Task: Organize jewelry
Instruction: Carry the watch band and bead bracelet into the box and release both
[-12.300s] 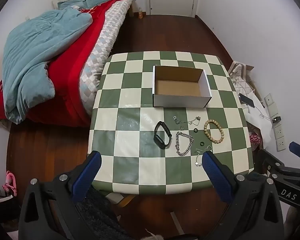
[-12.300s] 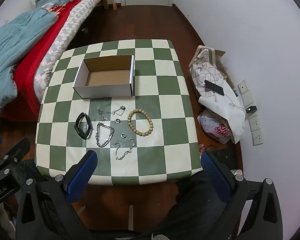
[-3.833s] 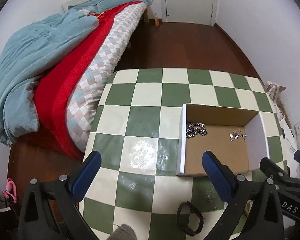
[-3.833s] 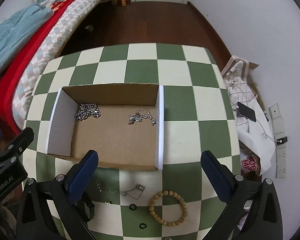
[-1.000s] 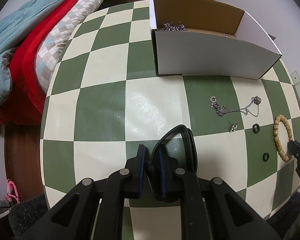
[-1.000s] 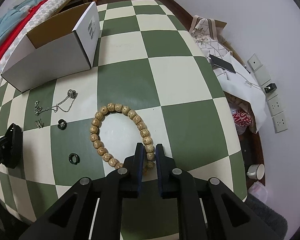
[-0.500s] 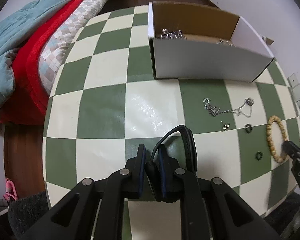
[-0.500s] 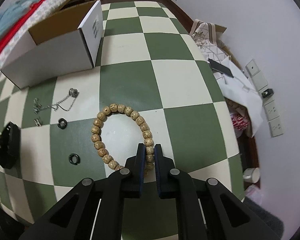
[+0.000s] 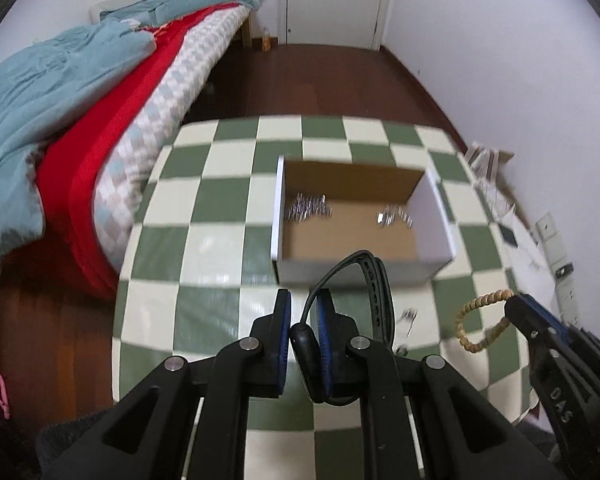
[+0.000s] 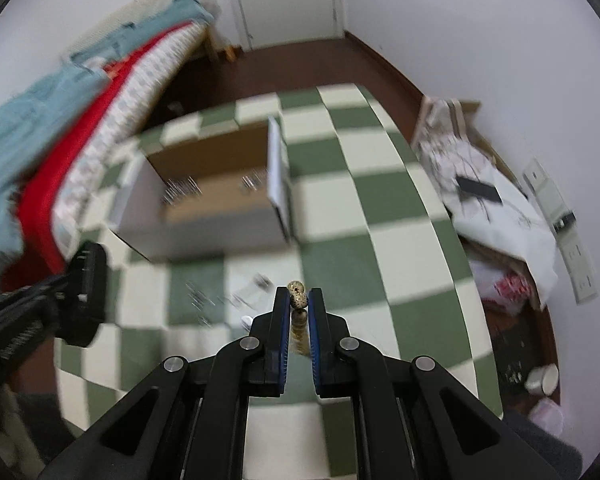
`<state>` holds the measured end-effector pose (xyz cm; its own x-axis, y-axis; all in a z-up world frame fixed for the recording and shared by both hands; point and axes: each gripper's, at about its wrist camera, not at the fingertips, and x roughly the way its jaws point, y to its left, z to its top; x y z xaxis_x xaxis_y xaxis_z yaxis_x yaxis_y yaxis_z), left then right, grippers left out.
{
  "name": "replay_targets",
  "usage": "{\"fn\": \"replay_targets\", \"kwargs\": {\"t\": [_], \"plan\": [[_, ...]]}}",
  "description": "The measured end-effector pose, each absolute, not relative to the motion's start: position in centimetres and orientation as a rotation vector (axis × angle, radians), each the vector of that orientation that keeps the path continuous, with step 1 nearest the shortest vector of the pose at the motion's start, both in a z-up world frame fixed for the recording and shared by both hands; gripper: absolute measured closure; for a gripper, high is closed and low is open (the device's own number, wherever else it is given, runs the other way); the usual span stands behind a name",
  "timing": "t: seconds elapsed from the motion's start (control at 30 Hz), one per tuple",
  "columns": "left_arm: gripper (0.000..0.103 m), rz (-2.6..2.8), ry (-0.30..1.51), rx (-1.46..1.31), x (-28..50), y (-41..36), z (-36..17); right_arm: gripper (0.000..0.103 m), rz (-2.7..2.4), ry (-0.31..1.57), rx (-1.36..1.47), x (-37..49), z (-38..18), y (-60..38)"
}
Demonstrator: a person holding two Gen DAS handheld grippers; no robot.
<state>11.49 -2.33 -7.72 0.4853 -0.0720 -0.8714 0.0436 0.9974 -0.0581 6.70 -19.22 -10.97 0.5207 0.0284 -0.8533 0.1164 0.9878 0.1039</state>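
In the left wrist view my left gripper (image 9: 303, 300) is shut on a black wristband (image 9: 374, 276), whose loop arcs up off the checkered table (image 9: 220, 240). My right gripper (image 10: 299, 294) is shut on a wooden bead bracelet (image 10: 299, 301). From the left wrist view that bracelet (image 9: 476, 312) hangs in the air at the right. Ahead stands the open cardboard box (image 9: 360, 270) holding two silver chains (image 9: 308, 208). A thin chain and small rings (image 10: 228, 300) lie blurred on the table below the grippers.
A bed with red and teal blankets (image 9: 60, 120) runs along the table's left side. Bags, paper and a phone (image 10: 480, 190) lie on the floor to the right, by wall sockets. Dark wooden floor and a door are beyond the table.
Both grippers have risen from the table, lifting the wristband and the bead bracelet into the air. The views now look down into the box instead of at its front wall.
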Motion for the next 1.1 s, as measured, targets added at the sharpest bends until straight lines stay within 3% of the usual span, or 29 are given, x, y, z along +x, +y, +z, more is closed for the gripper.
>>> {"fn": "replay_targets", "kwargs": {"t": [0.37, 0.8, 0.97, 1.0, 1.03, 1.07, 1.1], "plan": [[0.093, -0.064, 1.07, -0.044, 17.9, -0.5, -7.0, 0.094, 0.115, 0.954, 0.208, 14.5, -4.8, -16.7], [0.093, -0.121, 1.224, -0.103, 23.6, -0.4, -11.5, 0.094, 0.227, 1.201, 0.328, 21.9, -12.4, -16.0], [0.087, -0.128, 1.235, -0.14, 24.5, -0.6, -11.5, 0.093, 0.232, 1.286, 0.352, 22.7, -14.2, -17.0], [0.085, -0.12, 1.229, -0.132, 24.6, -0.6, -11.4, 0.093, 0.222, 1.302, 0.352, 22.9, -14.4, -17.2], [0.072, -0.108, 1.223, -0.119, 24.6, -0.7, -11.2, 0.091, 0.21, 1.314, 0.346, 22.9, -14.6, -17.4], [0.054, -0.1, 1.213, -0.113, 24.6, -0.7, -11.0, 0.088, 0.194, 1.317, 0.329, 22.9, -14.5, -17.6], [0.044, -0.093, 1.201, -0.115, 24.5, -0.6, -10.8, 0.076, 0.18, 1.314, 0.315, 22.9, -14.4, -17.7]]}}
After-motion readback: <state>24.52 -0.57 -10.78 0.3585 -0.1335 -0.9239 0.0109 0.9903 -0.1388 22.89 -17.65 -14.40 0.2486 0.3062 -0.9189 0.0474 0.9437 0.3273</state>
